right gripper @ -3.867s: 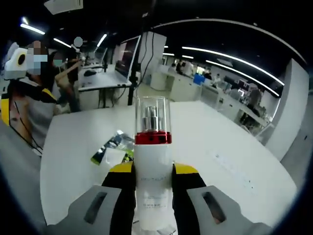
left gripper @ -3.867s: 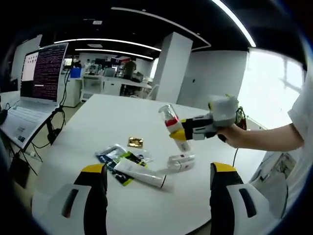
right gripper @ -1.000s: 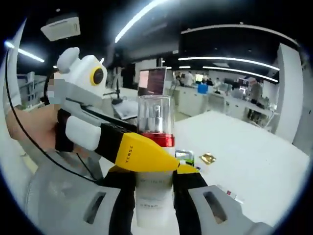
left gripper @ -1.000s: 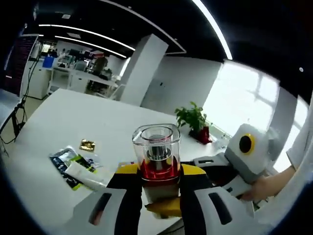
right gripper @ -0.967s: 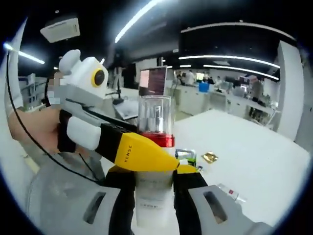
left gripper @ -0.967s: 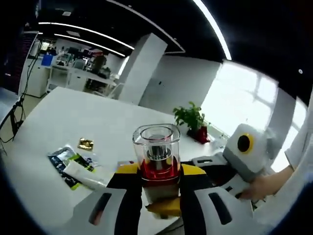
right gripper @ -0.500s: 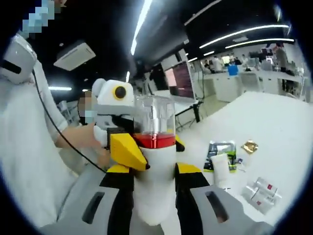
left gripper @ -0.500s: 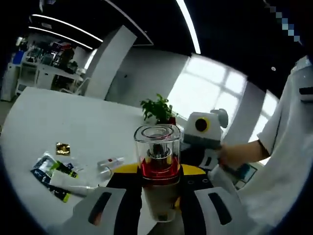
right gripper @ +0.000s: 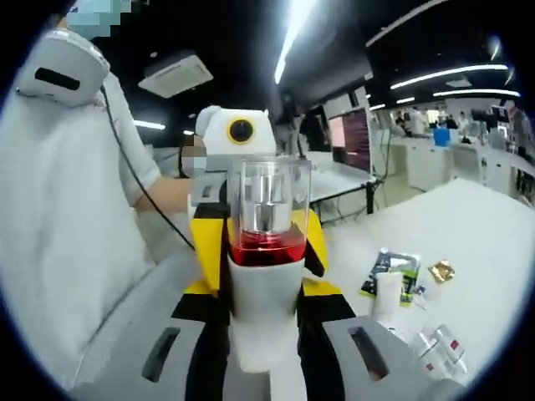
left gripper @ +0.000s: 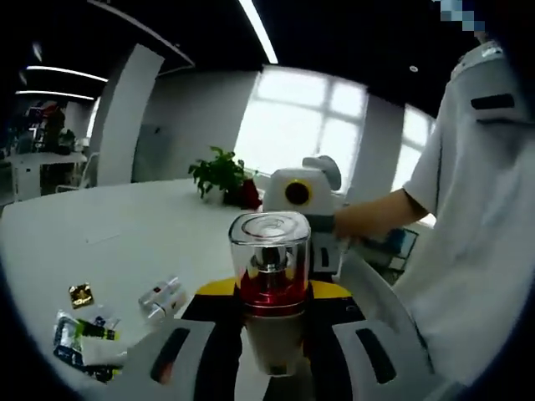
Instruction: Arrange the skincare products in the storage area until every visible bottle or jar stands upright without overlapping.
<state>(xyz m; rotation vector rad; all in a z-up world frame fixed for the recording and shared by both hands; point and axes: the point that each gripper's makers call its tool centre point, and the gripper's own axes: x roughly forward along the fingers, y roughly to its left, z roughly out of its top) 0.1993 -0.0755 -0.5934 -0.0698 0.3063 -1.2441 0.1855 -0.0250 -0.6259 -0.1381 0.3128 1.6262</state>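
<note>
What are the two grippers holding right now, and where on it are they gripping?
Both hold one pump bottle: the left gripper and the right gripper each clamp its white body below the red collar, from opposite sides, with the clear cap free.

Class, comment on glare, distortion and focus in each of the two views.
Left gripper view: the window behind is blown out white; the bottle between the jaws is sharp. Right gripper view: ceiling light strips flare, fisheye bends the table edge, and the tube looks soft.
</note>
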